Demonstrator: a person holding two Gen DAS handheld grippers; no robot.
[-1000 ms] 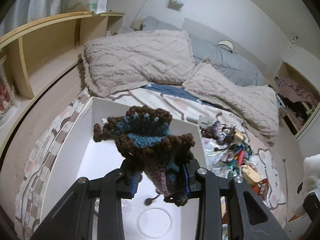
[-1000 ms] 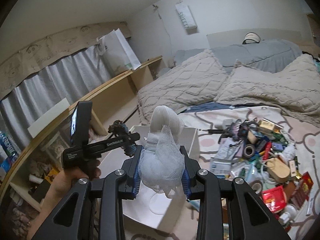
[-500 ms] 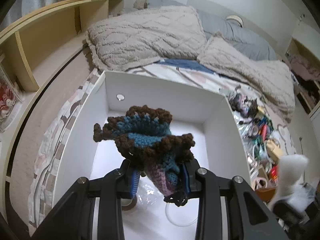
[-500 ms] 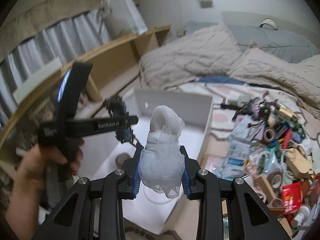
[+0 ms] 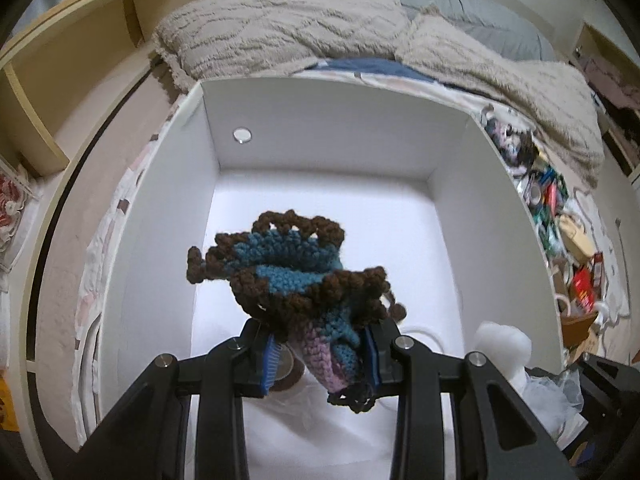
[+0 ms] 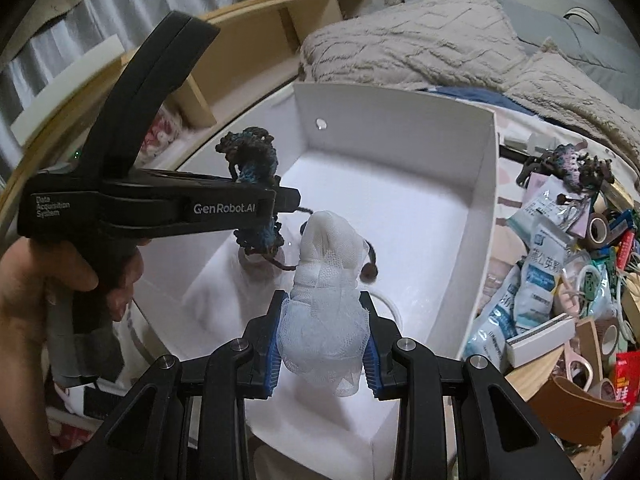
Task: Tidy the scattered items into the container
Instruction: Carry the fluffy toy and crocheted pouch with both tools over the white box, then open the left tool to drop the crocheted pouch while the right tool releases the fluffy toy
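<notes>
The left hand-held gripper (image 5: 320,360) pinches a crocheted piece (image 5: 296,276) of brown, blue and purple yarn between its blue pads, holding it above the inside of the white box (image 5: 344,128). From the right wrist view the same left hand-held gripper (image 6: 276,208) reaches in from the left, a hand (image 6: 60,280) wrapped around its handle, and the crocheted piece (image 6: 256,168) sticks out above and below its fingers, over the box's floor. A yarn cord with a small ball end (image 6: 370,270) hangs from it.

The right hand-held gripper (image 6: 324,340) is pressed onto a wad of white mesh (image 6: 326,280), also over the box (image 6: 484,200) (near its front edge). In the left wrist view that white mesh (image 5: 502,344) shows at the lower right, just inside the box's right wall.

The box sits on a bed with a patterned sheet (image 5: 100,248). On the box floor lie a clear ring (image 6: 390,304) and a roll of tape (image 6: 260,264), partly hidden. To the right of the box a heap of clutter (image 6: 560,280) is spread on the bed: packets, tape rolls, another crocheted bit (image 6: 572,164). Beige blankets (image 5: 288,20) lie beyond the box.
</notes>
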